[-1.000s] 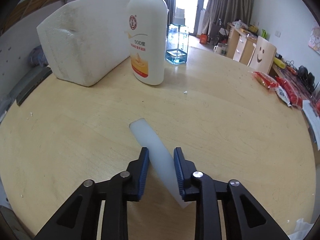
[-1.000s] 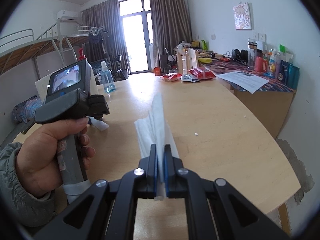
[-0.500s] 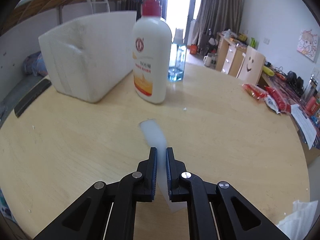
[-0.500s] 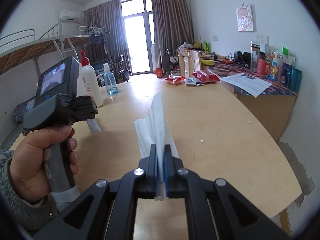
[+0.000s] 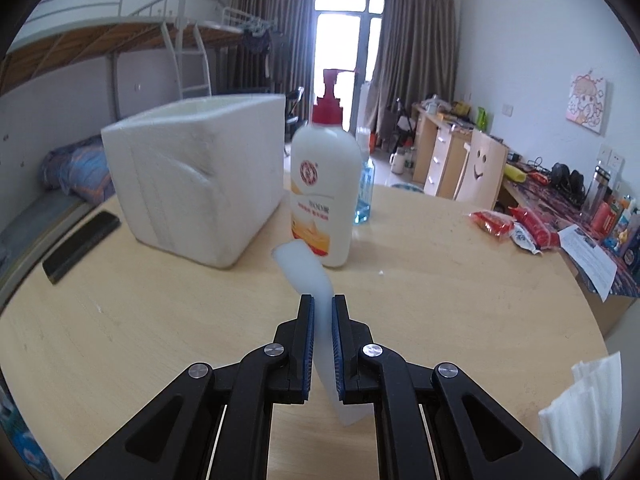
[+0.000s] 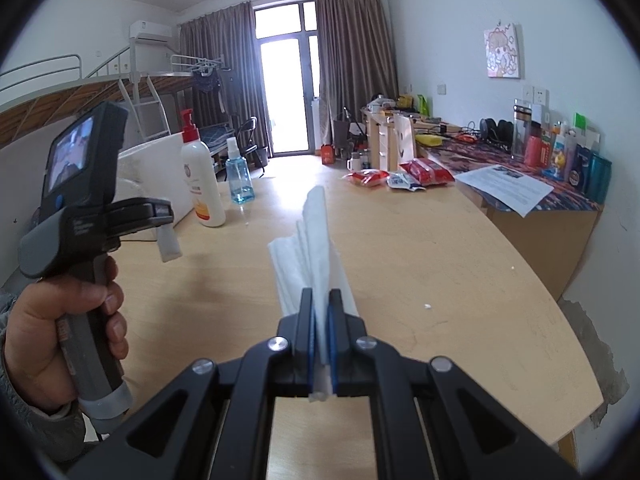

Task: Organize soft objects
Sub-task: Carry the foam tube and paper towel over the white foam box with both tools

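My left gripper (image 5: 323, 304) is shut on a soft translucent white strip (image 5: 306, 270) and holds it lifted above the wooden table (image 5: 160, 320), in front of the lotion bottle. In the right wrist view the left gripper's body (image 6: 80, 208) is at the left with the strip (image 6: 168, 242) hanging from it. My right gripper (image 6: 321, 300) is shut on a folded white tissue (image 6: 314, 240) held upright above the table (image 6: 440, 272); the tissue also shows in the left wrist view (image 5: 584, 408) at the lower right.
A white foam box (image 5: 196, 176) stands at the back left, with a white lotion bottle (image 5: 326, 188) and a blue spray bottle (image 5: 366, 188) beside it. Red snack packets (image 5: 512, 224) lie at the right. A black bar (image 5: 80, 246) lies near the left edge.
My left gripper closed on the white strip and lifted it off the table, tilting up and back. My right gripper kept holding the tissue nearly still.
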The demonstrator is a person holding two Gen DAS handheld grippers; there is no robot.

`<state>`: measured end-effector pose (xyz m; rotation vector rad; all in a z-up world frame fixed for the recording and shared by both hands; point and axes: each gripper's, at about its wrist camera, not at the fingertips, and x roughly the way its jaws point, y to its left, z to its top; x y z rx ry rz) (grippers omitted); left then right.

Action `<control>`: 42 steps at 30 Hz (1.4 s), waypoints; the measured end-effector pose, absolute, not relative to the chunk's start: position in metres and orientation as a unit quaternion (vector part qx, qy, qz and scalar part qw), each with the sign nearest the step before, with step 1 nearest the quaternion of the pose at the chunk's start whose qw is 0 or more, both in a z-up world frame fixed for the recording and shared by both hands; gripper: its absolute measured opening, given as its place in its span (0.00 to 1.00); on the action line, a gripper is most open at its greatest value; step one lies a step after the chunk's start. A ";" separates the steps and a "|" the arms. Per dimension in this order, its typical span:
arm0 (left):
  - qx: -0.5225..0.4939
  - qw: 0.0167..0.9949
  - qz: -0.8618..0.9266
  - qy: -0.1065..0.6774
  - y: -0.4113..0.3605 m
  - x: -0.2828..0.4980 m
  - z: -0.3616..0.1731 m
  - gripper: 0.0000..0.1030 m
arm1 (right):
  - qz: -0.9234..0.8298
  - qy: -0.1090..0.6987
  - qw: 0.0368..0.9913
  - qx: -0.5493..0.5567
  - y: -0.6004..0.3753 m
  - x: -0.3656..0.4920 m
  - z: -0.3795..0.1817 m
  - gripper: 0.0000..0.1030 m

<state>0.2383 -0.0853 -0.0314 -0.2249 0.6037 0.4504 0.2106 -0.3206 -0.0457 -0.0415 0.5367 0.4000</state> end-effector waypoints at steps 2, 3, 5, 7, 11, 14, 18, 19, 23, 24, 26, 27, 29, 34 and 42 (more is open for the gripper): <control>-0.105 0.928 0.214 0.288 -0.085 0.234 -0.028 0.09 | 0.199 0.262 0.944 -0.021 -0.317 0.209 -0.045 0.08; -0.102 0.929 0.213 0.284 -0.084 0.232 -0.026 0.09 | 0.200 0.262 0.944 -0.022 -0.315 0.210 -0.044 0.08; -0.096 0.932 0.213 0.275 -0.082 0.229 -0.022 0.09 | 0.202 0.260 0.944 -0.024 -0.312 0.208 -0.043 0.08; -0.088 0.937 0.216 0.261 -0.080 0.225 -0.018 0.09 | 0.204 0.257 0.944 -0.026 -0.310 0.208 -0.041 0.08; -0.083 0.943 0.212 0.241 -0.075 0.215 -0.009 0.09 | 0.209 0.248 0.945 -0.032 -0.302 0.203 -0.036 0.08; -0.075 0.948 0.209 0.226 -0.072 0.205 -0.003 0.09 | 0.209 0.241 0.947 -0.032 -0.299 0.200 -0.032 0.08; -0.063 0.954 0.204 0.210 -0.068 0.193 0.004 0.09 | 0.213 0.238 0.947 -0.030 -0.293 0.198 -0.027 0.08; -0.063 0.955 0.203 0.207 -0.066 0.191 0.005 0.09 | 0.213 0.236 0.948 -0.032 -0.291 0.198 -0.025 0.08; -0.052 0.960 0.206 0.183 -0.061 0.178 0.016 0.09 | 0.217 0.221 0.950 -0.031 -0.285 0.195 -0.014 0.08; -0.049 0.961 0.208 0.173 -0.059 0.173 0.020 0.09 | 0.218 0.215 0.951 -0.031 -0.283 0.194 -0.010 0.08; -0.036 0.964 0.214 0.154 -0.058 0.166 0.027 0.09 | 0.221 0.209 0.952 -0.031 -0.279 0.192 -0.006 0.08; -0.032 0.965 0.215 0.145 -0.056 0.162 0.032 0.09 | 0.223 0.205 0.952 -0.030 -0.276 0.191 -0.003 0.08; -0.027 0.968 0.214 0.128 -0.053 0.153 0.040 0.09 | 0.226 0.198 0.953 -0.029 -0.271 0.187 0.002 0.08; -0.012 0.972 0.213 0.096 -0.045 0.132 0.051 0.09 | 0.237 0.177 0.955 -0.022 -0.256 0.180 0.014 0.08; -0.002 0.976 0.204 0.075 -0.023 0.109 0.051 0.09 | 0.258 0.147 0.955 -0.023 -0.232 0.166 0.017 0.08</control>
